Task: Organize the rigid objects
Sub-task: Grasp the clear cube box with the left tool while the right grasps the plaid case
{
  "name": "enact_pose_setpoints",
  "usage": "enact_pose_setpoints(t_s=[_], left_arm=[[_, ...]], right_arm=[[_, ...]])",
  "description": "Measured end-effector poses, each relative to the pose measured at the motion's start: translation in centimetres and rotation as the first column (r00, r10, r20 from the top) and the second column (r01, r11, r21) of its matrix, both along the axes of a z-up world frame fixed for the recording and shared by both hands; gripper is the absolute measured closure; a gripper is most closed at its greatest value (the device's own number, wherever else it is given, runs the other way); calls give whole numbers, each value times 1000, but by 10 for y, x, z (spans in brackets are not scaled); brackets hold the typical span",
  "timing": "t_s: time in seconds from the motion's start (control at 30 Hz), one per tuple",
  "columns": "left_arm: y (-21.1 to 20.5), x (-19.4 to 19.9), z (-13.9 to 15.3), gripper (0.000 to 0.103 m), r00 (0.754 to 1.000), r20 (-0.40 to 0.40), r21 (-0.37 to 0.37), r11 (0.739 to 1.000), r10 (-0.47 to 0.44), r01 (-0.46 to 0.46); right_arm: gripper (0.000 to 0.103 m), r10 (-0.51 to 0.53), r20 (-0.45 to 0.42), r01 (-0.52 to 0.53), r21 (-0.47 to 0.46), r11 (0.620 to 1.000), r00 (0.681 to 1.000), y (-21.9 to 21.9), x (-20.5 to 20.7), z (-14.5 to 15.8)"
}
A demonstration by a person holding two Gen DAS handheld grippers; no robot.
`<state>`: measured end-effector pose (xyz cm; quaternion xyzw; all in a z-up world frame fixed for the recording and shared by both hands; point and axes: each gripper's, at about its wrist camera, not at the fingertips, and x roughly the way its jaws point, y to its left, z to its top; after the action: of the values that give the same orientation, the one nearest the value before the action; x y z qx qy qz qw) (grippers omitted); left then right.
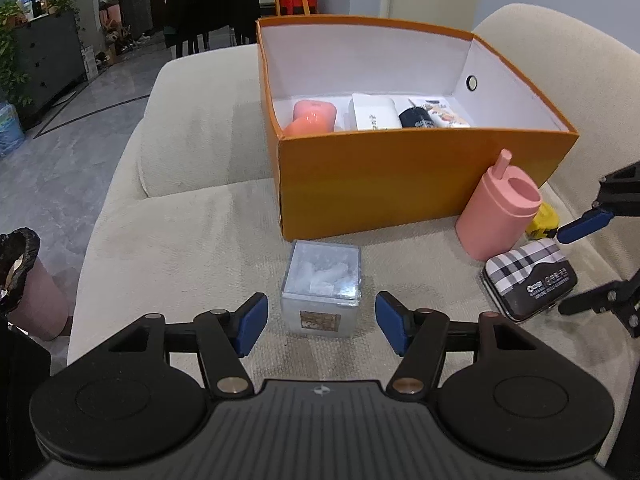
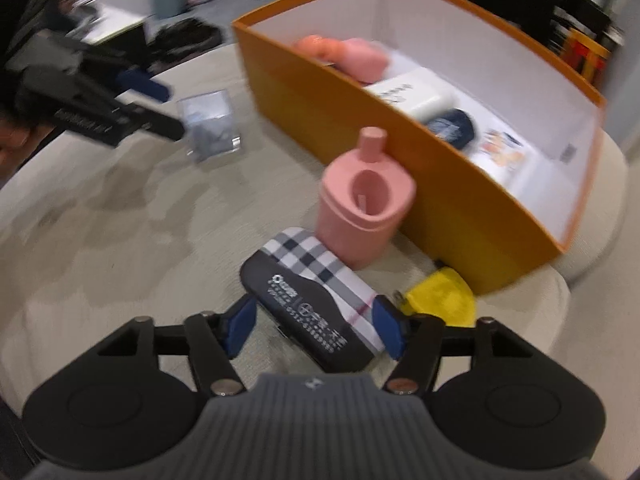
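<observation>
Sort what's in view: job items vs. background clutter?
Job:
- orange box
- clear cube, between the open left tongs
- plaid case, between the open right tongs
- pink cup
- yellow item

Just lying about:
- bin
- chair
- cabinet

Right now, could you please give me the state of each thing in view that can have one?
Orange box: open, partly filled.
Clear cube: on sofa, ungripped, between open left gripper pads.
Pink cup: upright, outside box.
Plaid case: closed, lying flat, between open right gripper pads.
Yellow object: beside box.
</observation>
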<state>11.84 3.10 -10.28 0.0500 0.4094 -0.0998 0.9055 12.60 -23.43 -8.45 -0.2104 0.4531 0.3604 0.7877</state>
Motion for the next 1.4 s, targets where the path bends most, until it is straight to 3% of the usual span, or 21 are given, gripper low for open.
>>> enact_pose_setpoints(t_s=[0.13,0.3,0.77,0.93,1.03,1.13,1.4], left_arm=[[-2,7,-8,30,1000,-18,7,1000,-4,4],[-5,15,-15,30,999,-28,23,999,-30,30],[-17,32,-29,30,997,-59,36,998,-40,42],[-19,38,-32,30,997,-68,37,999,-35,37],[-20,41,-33,32,997,-65,40,999,-30,33],[-19,40,-33,49,998,-63,36,999,-23,26],[-17,15,-31,50,997,-70,51,998,-40,44]], right_arm=[[33,139,14,-138,-55,989,990,8,7,-10],[31,230,-16,-231,-111,967,973,15,21,-20],[28,319,-78,-327,-144,934,945,30,29,-32],[22,333,-100,-344,-142,928,938,30,38,-34],[22,330,-115,-343,-123,931,937,28,41,-35],[25,300,-141,-315,-105,943,944,24,43,-37],[29,90,-188,-117,-138,983,978,25,38,-35]])
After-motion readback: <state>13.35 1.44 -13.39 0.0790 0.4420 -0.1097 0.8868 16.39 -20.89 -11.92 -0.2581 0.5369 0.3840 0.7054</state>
